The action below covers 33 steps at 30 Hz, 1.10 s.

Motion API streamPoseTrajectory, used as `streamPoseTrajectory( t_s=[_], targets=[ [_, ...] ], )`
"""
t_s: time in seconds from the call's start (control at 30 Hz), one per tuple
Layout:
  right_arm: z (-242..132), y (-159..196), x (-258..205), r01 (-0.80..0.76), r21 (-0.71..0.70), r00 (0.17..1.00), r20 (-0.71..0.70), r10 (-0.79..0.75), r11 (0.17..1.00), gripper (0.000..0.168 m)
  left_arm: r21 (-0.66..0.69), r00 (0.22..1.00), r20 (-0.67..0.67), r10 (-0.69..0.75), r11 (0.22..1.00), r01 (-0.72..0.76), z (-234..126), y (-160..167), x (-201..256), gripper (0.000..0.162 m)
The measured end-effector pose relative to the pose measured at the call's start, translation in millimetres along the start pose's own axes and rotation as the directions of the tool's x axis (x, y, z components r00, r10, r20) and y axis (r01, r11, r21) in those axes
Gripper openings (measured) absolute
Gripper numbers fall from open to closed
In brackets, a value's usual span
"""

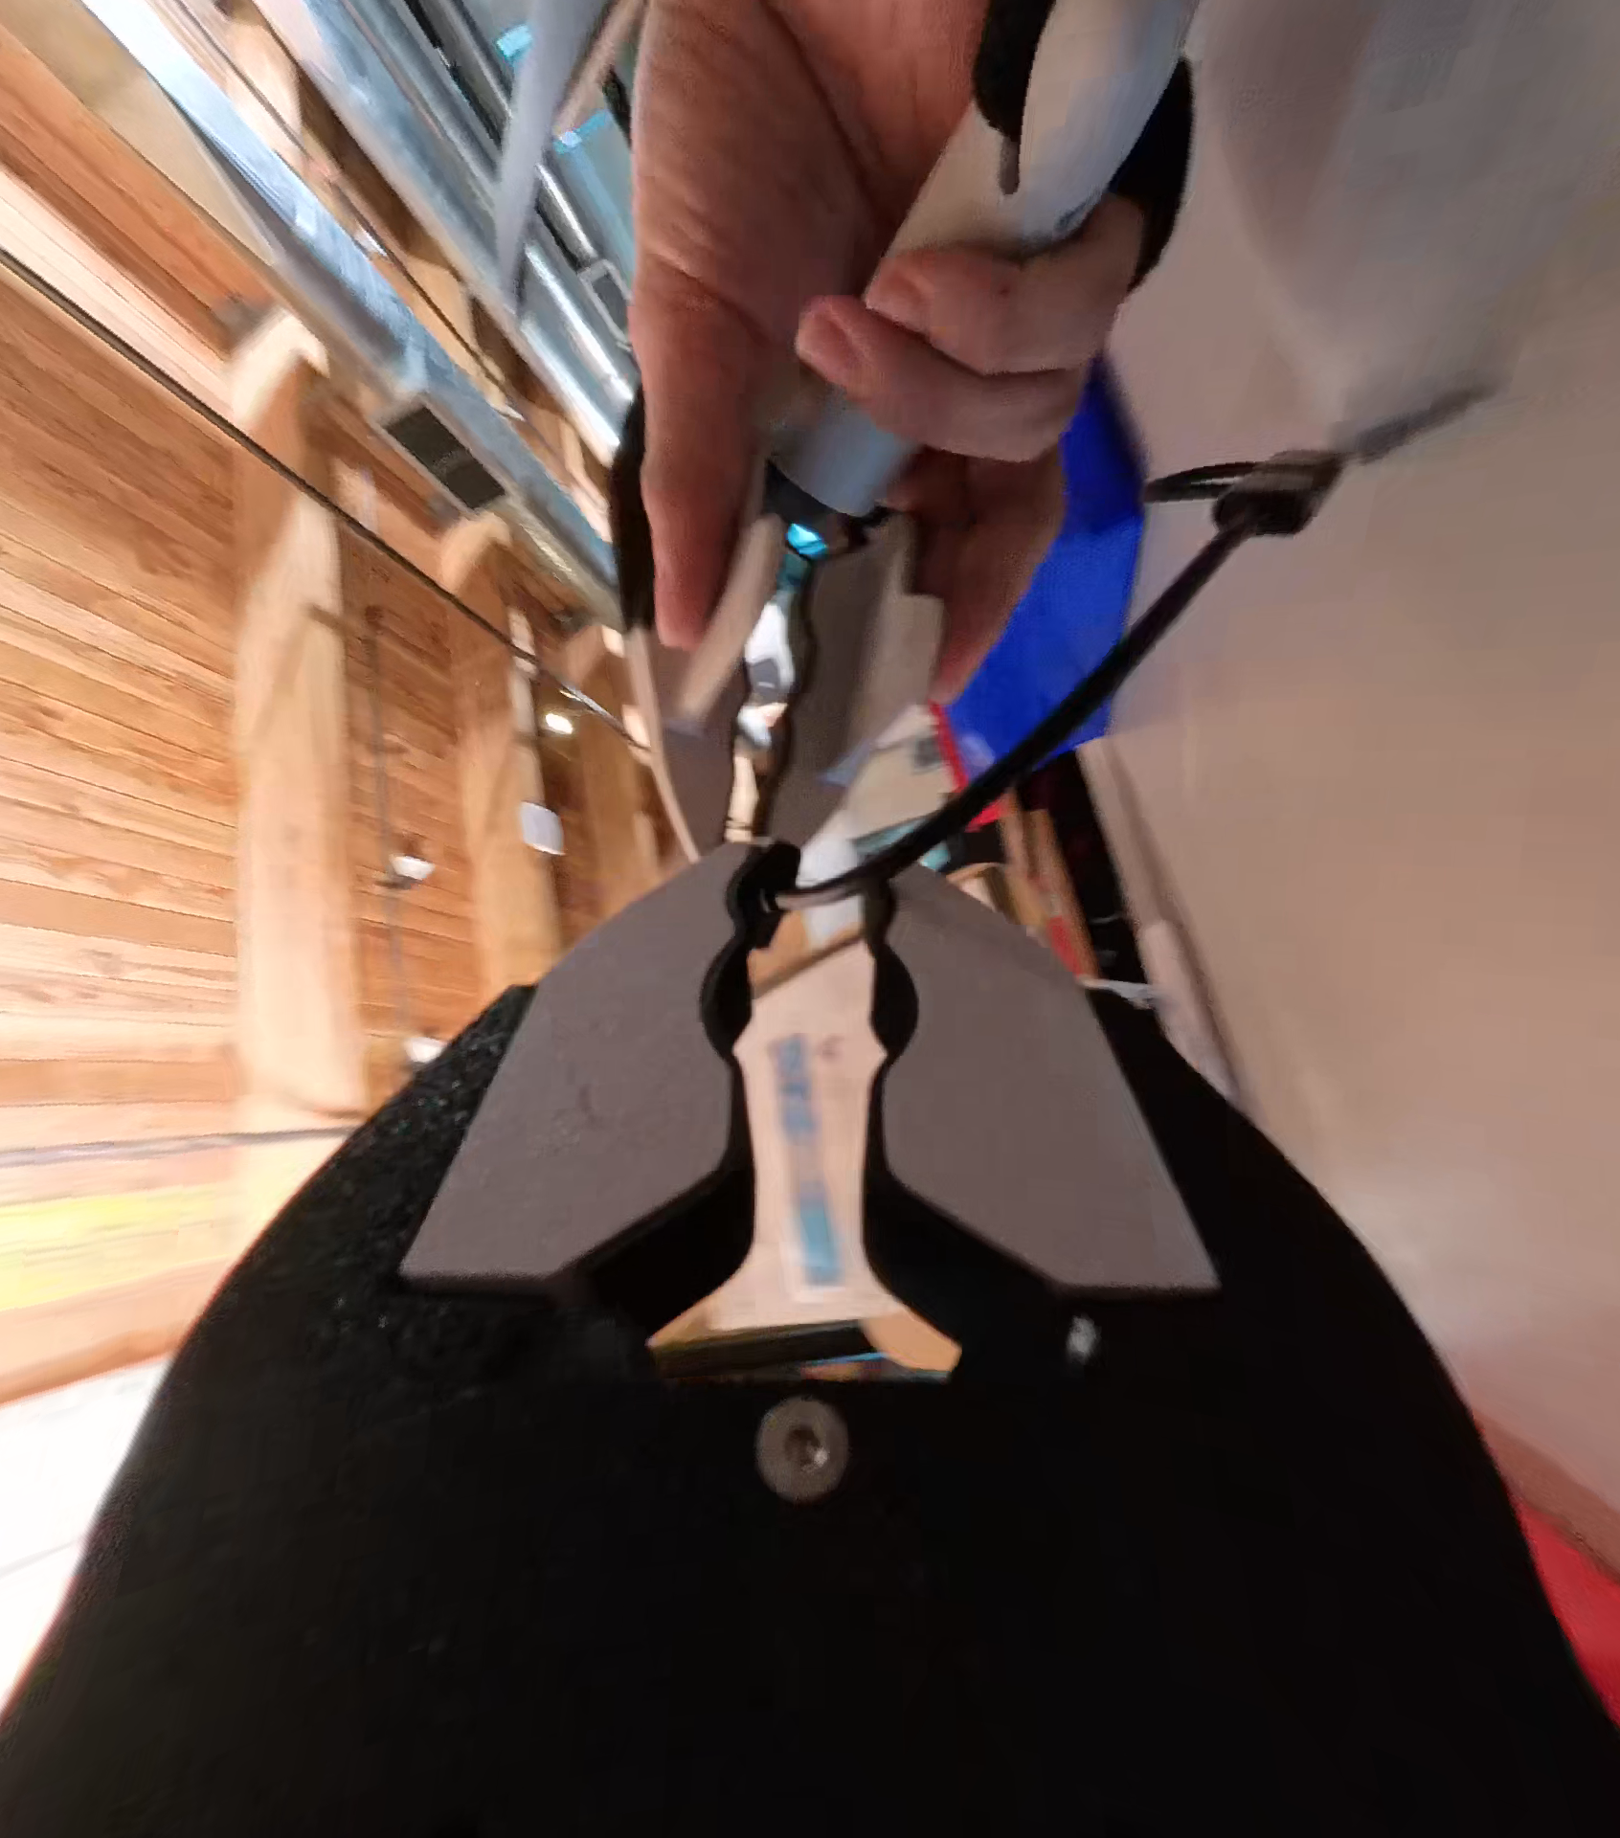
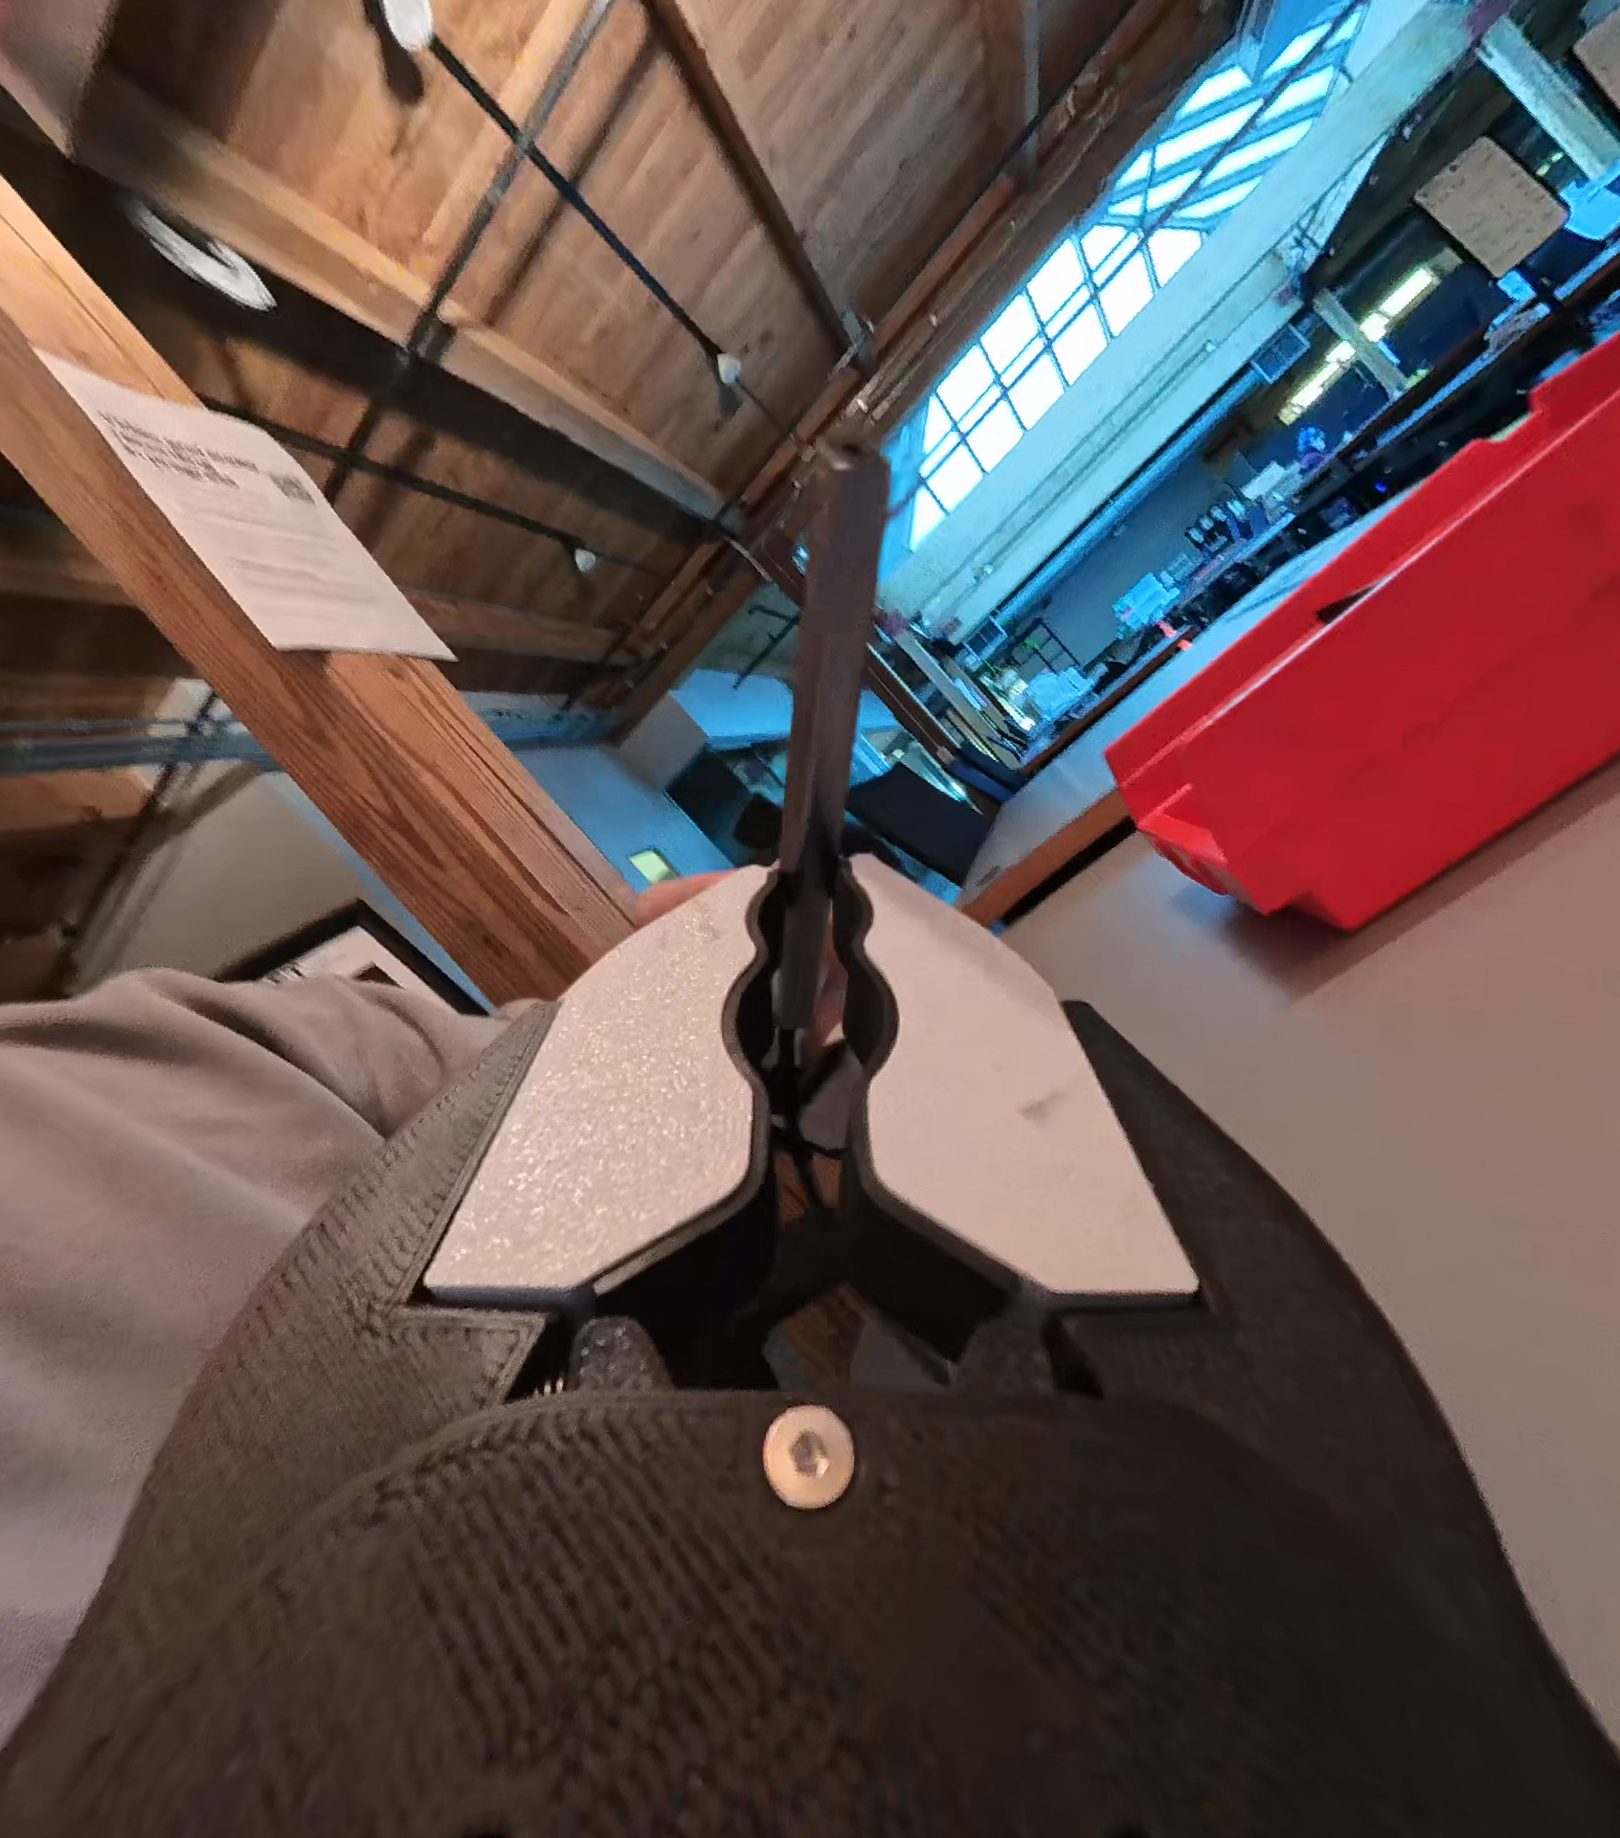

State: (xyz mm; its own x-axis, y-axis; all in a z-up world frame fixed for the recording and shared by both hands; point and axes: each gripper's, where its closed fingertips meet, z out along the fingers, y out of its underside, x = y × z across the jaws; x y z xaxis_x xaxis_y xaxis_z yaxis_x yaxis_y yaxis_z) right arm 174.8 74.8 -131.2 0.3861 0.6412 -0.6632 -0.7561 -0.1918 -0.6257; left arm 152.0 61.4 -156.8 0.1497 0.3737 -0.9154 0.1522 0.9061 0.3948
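My left gripper [image 1: 821, 885] has dark grey fingers drawn close, with a narrow gap at the tips. A thin black cable tie [image 1: 1065, 716] is pinched at those tips and arcs up right to its head [image 1: 1274, 497]. A hand [image 1: 786, 249] holds my right gripper [image 1: 746, 796] just above, its tips pointing down at the left gripper's tips. In the right wrist view my right gripper [image 2: 811, 885], with light grey fingers, is shut on a stiff black strip [image 2: 836, 646] like a cable tie tail, which sticks out straight past the tips.
A red plastic bin [image 2: 1433, 676] stands on the grey table [image 2: 1383, 1194] at the right. A wooden post [image 2: 338, 696] with a paper sheet [image 2: 259, 527] rises at the left, above a grey sleeve [image 2: 90, 1194]. A cardboard box [image 1: 806, 1144] and a blue object [image 1: 1065, 597] lie beyond the left gripper.
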Motion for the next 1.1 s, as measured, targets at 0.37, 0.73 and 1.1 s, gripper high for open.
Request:
streamPoseTrajectory(
  t_s=[0.37, 0.73, 1.1],
  targets=[
    [-25, 18, 16, 0.363, -0.451, 0.844, -0.212, -0.493, 0.815, 0.009, -0.318, -0.085, -0.265, -0.961, 0.004, 0.948, 12, 45, -19, 0.054],
    [-14, 49, 26, 0.414, -0.635, 0.762, -0.151, -0.630, 0.652, 0.009, -0.632, -0.599, -0.461, -0.655, -0.231, 0.740, 15, 13, -2, 0.009],
    [3, -3, 41, 0.755, -0.521, 0.155, -0.447, -0.881, 0.397, 0.068, -0.146, -0.996, -0.037, -0.083, -0.985, 0.088, 39, 101, 16, 0.008]
  ],
)
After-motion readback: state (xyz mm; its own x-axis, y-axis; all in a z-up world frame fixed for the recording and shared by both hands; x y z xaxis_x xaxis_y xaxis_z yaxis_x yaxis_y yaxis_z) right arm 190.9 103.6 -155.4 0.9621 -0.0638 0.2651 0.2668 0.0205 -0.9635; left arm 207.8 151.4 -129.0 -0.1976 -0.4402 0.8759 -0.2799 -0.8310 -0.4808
